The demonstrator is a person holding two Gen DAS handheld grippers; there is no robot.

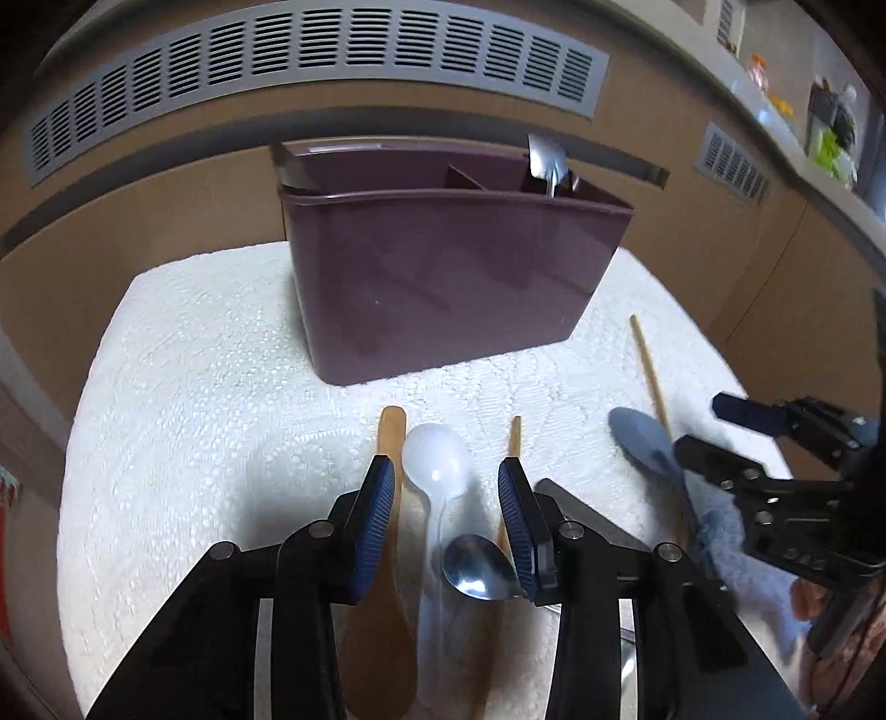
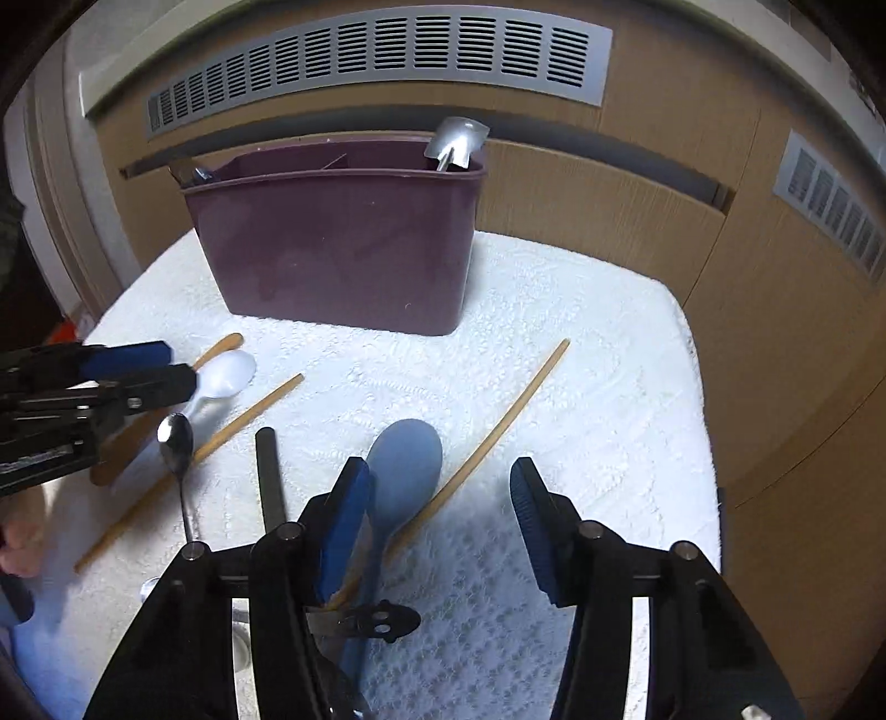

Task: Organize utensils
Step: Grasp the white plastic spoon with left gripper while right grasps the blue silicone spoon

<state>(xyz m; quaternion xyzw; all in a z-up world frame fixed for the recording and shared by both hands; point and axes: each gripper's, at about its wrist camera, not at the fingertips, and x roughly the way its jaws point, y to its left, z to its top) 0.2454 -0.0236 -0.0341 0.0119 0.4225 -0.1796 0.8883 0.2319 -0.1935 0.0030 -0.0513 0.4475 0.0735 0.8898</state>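
A purple divided utensil caddy [image 1: 443, 277] [image 2: 338, 243] stands at the back of the white cloth, with a metal utensil [image 1: 545, 160] [image 2: 457, 144] standing in its right compartment. My left gripper [image 1: 446, 487] [image 2: 138, 365] is open, low over a white plastic spoon [image 1: 437, 459] [image 2: 224, 374] that lies between its fingers. A wooden spoon [image 1: 387, 443] and a metal spoon [image 1: 476, 567] [image 2: 176, 437] lie beside it. My right gripper [image 2: 440, 509] [image 1: 714, 426] is open and empty above a blue spoon [image 2: 404, 465] [image 1: 645, 443].
Two loose wooden chopsticks [image 2: 498, 426] [image 2: 249, 410] and a black stick [image 2: 268, 476] lie on the white cloth [image 2: 581, 360]. The cloth's right edge [image 2: 703, 443] is close. A wooden cabinet with vents [image 2: 387, 50] stands behind.
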